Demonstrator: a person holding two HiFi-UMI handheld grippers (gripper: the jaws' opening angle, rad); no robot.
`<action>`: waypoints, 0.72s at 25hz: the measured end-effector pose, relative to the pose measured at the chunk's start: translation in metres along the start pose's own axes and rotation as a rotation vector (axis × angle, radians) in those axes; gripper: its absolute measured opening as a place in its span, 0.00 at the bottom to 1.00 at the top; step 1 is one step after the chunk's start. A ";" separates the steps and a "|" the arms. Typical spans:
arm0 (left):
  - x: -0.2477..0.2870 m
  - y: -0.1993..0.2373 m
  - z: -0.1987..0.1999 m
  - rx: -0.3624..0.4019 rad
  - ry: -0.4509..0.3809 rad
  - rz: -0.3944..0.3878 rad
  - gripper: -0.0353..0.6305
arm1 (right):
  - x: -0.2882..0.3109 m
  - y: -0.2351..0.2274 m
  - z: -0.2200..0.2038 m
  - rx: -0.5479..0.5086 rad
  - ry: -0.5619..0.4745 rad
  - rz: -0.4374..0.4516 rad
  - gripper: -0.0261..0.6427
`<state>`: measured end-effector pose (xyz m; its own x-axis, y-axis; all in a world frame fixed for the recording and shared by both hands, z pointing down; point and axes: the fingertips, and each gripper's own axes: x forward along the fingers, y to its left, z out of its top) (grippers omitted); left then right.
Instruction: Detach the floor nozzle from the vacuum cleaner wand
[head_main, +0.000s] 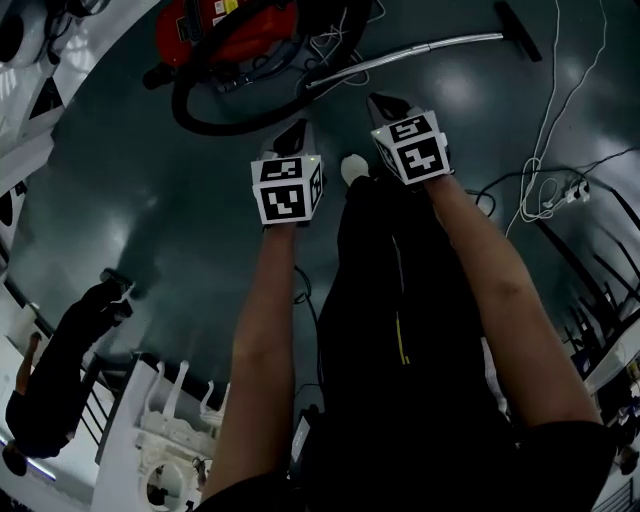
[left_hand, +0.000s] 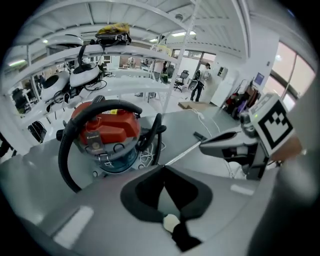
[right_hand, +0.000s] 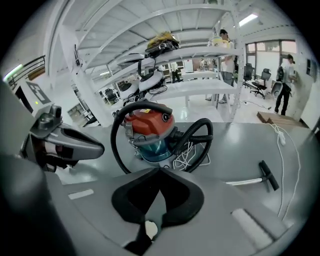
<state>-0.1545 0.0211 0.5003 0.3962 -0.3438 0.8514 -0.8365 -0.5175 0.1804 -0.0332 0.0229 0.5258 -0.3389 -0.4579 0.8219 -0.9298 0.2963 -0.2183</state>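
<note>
The red vacuum cleaner (head_main: 220, 30) stands on the dark floor at the top of the head view, its black hose (head_main: 200, 115) looped in front. The silver wand (head_main: 420, 48) lies to its right, ending in the black floor nozzle (head_main: 520, 30). My left gripper (head_main: 298, 128) and right gripper (head_main: 380, 100) hover side by side short of the hose, both shut and empty. The right gripper view shows the wand (right_hand: 245, 181) and nozzle (right_hand: 268, 175) far right of the closed tips (right_hand: 160, 170). In the left gripper view the vacuum (left_hand: 107, 130) sits beyond the closed tips (left_hand: 162, 167).
A white cable runs down the right side to a power strip (head_main: 575, 190). A person in black (head_main: 60, 360) stands at the lower left beside a white machine (head_main: 165, 440). White shelving (right_hand: 190, 85) rises behind the vacuum. My white shoe (head_main: 353, 168) is under the grippers.
</note>
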 end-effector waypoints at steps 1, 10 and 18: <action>0.000 -0.006 -0.003 -0.002 -0.002 -0.002 0.07 | -0.003 0.000 -0.005 0.020 -0.002 -0.002 0.03; -0.003 -0.041 -0.010 0.009 -0.018 -0.007 0.07 | -0.018 0.004 -0.028 0.072 -0.033 0.016 0.03; -0.004 -0.036 -0.016 -0.085 -0.030 0.053 0.07 | -0.034 0.005 -0.030 0.104 -0.071 0.004 0.03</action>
<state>-0.1317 0.0539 0.4986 0.3610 -0.3929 0.8458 -0.8850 -0.4302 0.1779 -0.0215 0.0650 0.5123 -0.3482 -0.5165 0.7823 -0.9371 0.2115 -0.2775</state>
